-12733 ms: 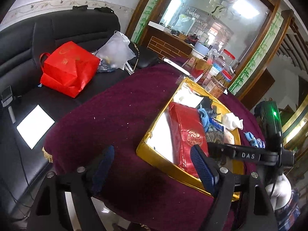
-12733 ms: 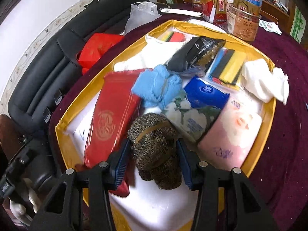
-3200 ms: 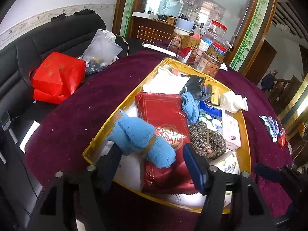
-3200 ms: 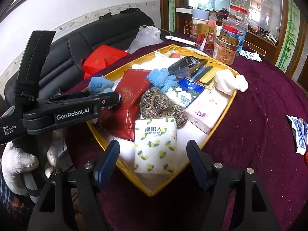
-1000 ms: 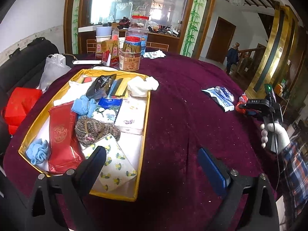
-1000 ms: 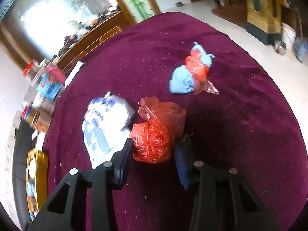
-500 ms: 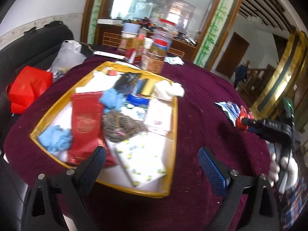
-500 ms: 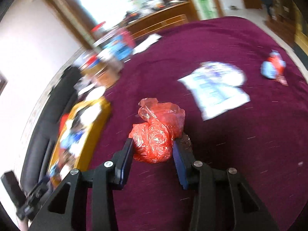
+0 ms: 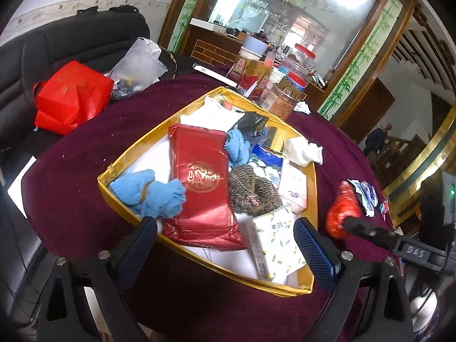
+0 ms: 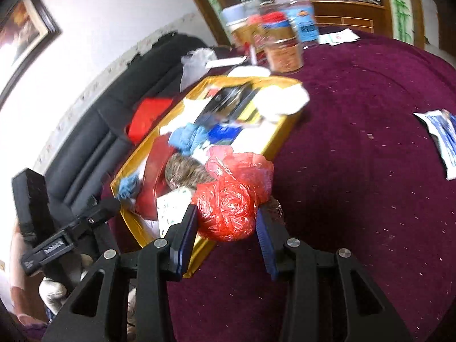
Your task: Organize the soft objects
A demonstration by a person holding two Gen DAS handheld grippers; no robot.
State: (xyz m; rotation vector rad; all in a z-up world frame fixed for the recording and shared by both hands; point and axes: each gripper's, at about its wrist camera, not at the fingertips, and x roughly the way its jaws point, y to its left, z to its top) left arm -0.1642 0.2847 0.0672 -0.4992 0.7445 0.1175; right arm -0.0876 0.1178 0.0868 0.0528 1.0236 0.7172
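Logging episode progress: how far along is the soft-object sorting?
Mostly done: the gold-rimmed tray already holds the blue fuzzy cloth bundle, red foil pouch, brown knitted bundle and lemon-print tissue pack. In hand: the right gripper has its jaws shut on the crumpled red plastic bag, near the tray's edge. Left gripper is open, empty. Left: the blue-and-white plastic packet on the maroon tablecloth.
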